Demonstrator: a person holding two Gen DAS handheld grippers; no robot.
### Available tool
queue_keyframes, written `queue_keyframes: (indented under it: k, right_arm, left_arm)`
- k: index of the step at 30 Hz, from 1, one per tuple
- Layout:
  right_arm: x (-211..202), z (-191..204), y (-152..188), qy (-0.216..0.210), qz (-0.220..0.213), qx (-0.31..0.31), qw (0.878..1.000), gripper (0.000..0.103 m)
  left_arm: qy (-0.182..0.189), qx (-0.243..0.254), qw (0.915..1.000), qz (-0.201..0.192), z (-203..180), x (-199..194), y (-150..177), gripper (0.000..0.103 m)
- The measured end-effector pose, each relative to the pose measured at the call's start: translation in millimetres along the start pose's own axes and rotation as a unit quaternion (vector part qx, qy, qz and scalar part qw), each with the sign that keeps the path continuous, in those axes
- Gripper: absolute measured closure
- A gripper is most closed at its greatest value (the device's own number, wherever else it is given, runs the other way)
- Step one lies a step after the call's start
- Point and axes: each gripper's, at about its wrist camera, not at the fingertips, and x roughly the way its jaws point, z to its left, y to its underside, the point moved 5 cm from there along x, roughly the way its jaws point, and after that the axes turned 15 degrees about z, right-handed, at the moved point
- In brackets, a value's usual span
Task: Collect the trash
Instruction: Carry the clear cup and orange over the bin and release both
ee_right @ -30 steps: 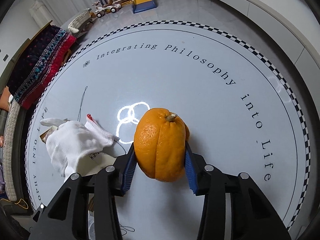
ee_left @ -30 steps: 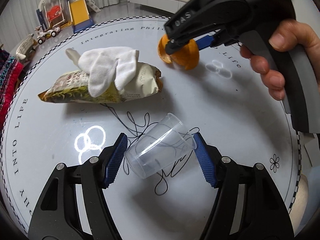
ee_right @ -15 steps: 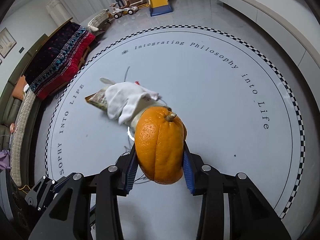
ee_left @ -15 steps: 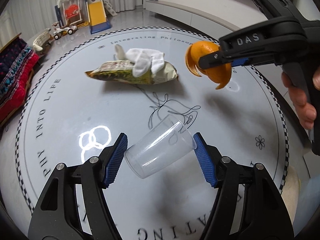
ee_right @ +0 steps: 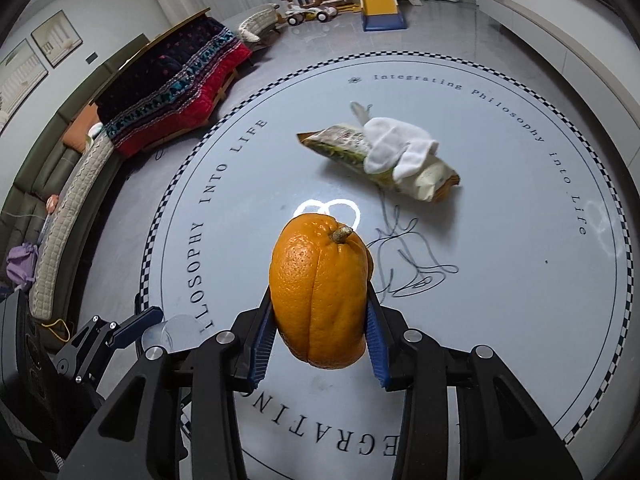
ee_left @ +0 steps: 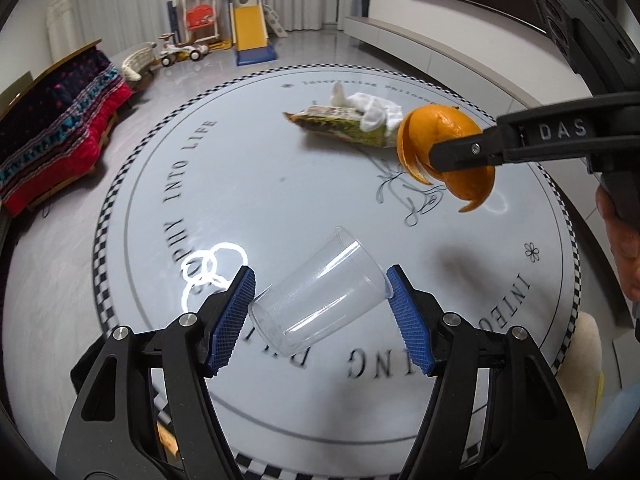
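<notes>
In the left wrist view, the left gripper (ee_left: 320,308) is filling the bottom of the frame and grasping a clear cup (ee_left: 318,304) between its blue pads. The cup is lying sideways, tilted, base toward the upper right, above the round white desk (ee_left: 260,184). At the right edge, the right gripper (ee_left: 460,156) is reaching in from the right, clenched on an orange peel (ee_left: 440,128) held in the air above the desk. Just behind the peel, in the upper centre, a snack bag (ee_left: 332,128) is lying on the desk with a white glove (ee_left: 376,110) draped over it.

In the right wrist view, the peel (ee_right: 318,292) is sitting at the centre, pinched between both pads. The bag (ee_right: 344,146) and glove (ee_right: 396,148) are lying well apart from it, toward the upper right. The left gripper (ee_right: 160,330) and cup (ee_right: 172,330) are showing at the lower left.
</notes>
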Motion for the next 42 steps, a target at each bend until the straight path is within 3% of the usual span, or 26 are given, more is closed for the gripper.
queue_keyframes:
  k: [16,27,39,40,41,42]
  right_arm:
    - [36,141,42,-0.022,0.031,-0.112,0.993,0.060]
    - [69,236,66,-0.047,0.065,-0.186,0.979,0.060]
    - [116,303,82,-0.064,0.109,-0.228,0.965,0.059]
    - [119,309,83,-0.065,0.113,-0.230,0.965,0.057]
    - [126,316,83,-0.061,0.119,-0.232,0.963,0.047]
    - [131,322,83,-0.053,0.117,-0.231,0.964,0.038]
  left_arm:
    - [-0.031,-0.116,0.9926,-0.015,102,-34,98,0.037]
    - [-0.067,-0.202,0.9772,-0.002,177,-44,170,0.037]
    - [-0.100,-0.286,0.9525,0.026,238,-40,235,0.037]
    - [-0.104,-0.296,0.9493,0.025,244,-41,240,0.035]
    - [-0.116,-0.305,0.9450,0.028,249,-42,244,0.028]
    - [-0.135,-0.314,0.9391,0.037,254,-42,247,0.006]
